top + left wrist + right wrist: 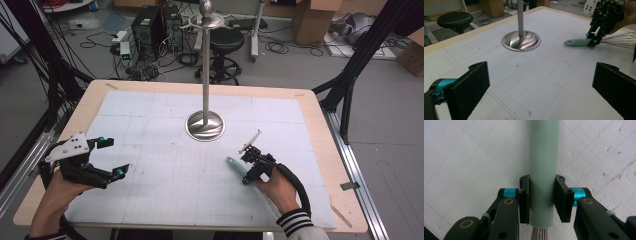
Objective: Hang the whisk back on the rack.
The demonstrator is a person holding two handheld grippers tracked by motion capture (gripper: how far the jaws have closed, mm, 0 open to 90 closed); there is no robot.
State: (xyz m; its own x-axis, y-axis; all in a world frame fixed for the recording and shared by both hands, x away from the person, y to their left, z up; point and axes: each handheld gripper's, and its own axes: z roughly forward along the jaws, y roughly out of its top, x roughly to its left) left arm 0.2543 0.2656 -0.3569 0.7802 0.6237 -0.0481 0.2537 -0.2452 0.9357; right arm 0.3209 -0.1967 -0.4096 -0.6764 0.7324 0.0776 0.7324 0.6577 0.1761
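A whisk with a pale green handle lies flat on the white gridded mat, right of centre. My right gripper points down onto it and is shut on the handle, with both black pads pressing its sides near the wire end. The left gripper view shows the same grip from the side, with the handle sticking out to the left and the wire loops to the right of that gripper. My left gripper hovers over the mat's left edge, open, with nothing between its jaws.
A tall steel stand with a round base rises from the mat's far middle, also seen as a round base. The wooden table edge frames the mat. Beyond the table stand a black stool, computers, cables and cardboard boxes.
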